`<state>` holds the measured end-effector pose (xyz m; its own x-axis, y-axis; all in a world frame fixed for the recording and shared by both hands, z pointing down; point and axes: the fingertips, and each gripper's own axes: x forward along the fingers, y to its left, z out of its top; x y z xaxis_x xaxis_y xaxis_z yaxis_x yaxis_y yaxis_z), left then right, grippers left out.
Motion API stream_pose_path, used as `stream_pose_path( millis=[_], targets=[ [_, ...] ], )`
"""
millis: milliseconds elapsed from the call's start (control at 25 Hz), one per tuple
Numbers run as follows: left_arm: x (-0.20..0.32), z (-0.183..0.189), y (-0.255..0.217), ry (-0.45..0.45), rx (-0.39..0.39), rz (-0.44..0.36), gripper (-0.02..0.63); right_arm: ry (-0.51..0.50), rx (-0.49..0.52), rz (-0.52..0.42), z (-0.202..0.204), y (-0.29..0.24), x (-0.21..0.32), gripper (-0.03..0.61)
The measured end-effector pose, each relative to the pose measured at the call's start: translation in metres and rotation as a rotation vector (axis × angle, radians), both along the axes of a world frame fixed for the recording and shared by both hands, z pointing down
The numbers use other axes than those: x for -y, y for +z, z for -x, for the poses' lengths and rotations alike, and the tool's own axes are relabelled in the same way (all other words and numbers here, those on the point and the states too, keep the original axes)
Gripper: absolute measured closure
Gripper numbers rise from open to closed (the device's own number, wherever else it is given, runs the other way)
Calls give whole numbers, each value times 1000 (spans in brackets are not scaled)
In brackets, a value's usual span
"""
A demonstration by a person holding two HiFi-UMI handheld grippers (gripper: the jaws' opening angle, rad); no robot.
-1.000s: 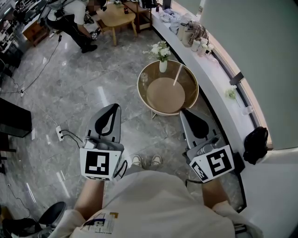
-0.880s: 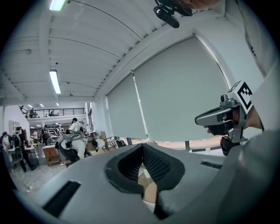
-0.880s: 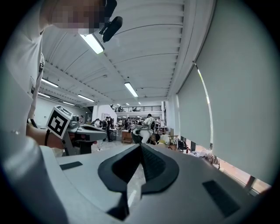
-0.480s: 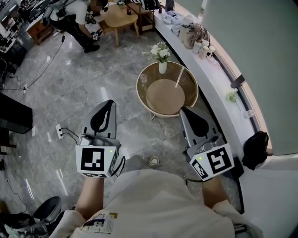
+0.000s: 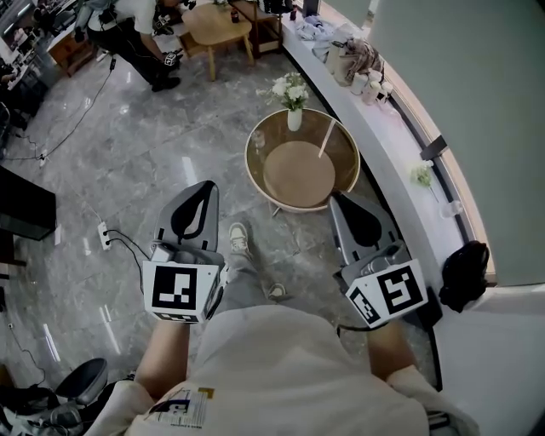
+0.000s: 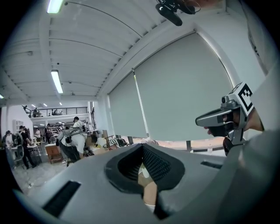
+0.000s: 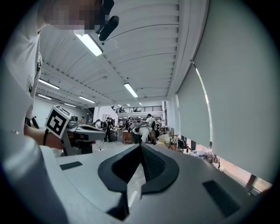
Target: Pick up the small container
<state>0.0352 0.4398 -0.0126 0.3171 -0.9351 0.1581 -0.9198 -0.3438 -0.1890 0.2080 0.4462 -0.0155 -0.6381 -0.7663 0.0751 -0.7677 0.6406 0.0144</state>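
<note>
Since the earlier frame one shoe [image 5: 238, 237] has stepped forward toward the round table [image 5: 341, 140], while the other shoe [image 5: 275, 292] trails behind it, so the two no longer sit side by side.

Two grippers are held out short of the table, both pointing toward it. The left gripper [image 5: 203, 189] is off the table's near left side, with its jaws pressed together and nothing between them. The right gripper [image 5: 341, 201] is close to the table's near right edge, its jaws likewise closed and empty. Each carries one marker cube.

On the round table stand one vase [image 5: 295, 119] of white flowers at the far edge and one white stick [image 5: 324, 138] lying slanted right of the vase. The small container [image 5: 258, 140] appears as one clear item at the table's left edge, near the vase; it is too small to make out well. Both grippers are well apart from it.

Right of the table runs one white curved ledge [image 5: 387, 162], with one black bag [image 5: 464, 272] on it. Far beyond the table sits one wooden table [image 5: 213, 25], with one person [image 5: 128, 25] bent over beside it.
</note>
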Motion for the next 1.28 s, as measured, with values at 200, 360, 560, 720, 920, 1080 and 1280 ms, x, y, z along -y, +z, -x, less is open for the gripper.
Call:
stream_pose_path(
  millis=[200, 360, 560, 720, 920, 1080, 1280],
  targets=[
    [11, -2, 7, 11, -14, -8, 606, 17, -18, 2, -4, 9, 9, 571],
    [24, 6, 13, 13, -15, 0, 606, 23, -28, 10, 1, 14, 21, 571],
    [50, 19, 20, 10, -18, 4, 606, 16, -42, 16, 15, 22, 48, 571],
    [77, 34, 31, 3, -26, 23, 606, 2, -49, 24, 31, 29, 75, 571],
    [119, 58, 32, 3, -24, 31, 606, 8, -56, 27, 53, 27, 118, 571],
    [156, 77, 33, 18, -22, 45, 606, 22, -60, 36, 72, 25, 156, 571],
    [215, 104, 32, 45, -30, 60, 606, 51, -74, 61, 98, 26, 209, 571]
  ],
)
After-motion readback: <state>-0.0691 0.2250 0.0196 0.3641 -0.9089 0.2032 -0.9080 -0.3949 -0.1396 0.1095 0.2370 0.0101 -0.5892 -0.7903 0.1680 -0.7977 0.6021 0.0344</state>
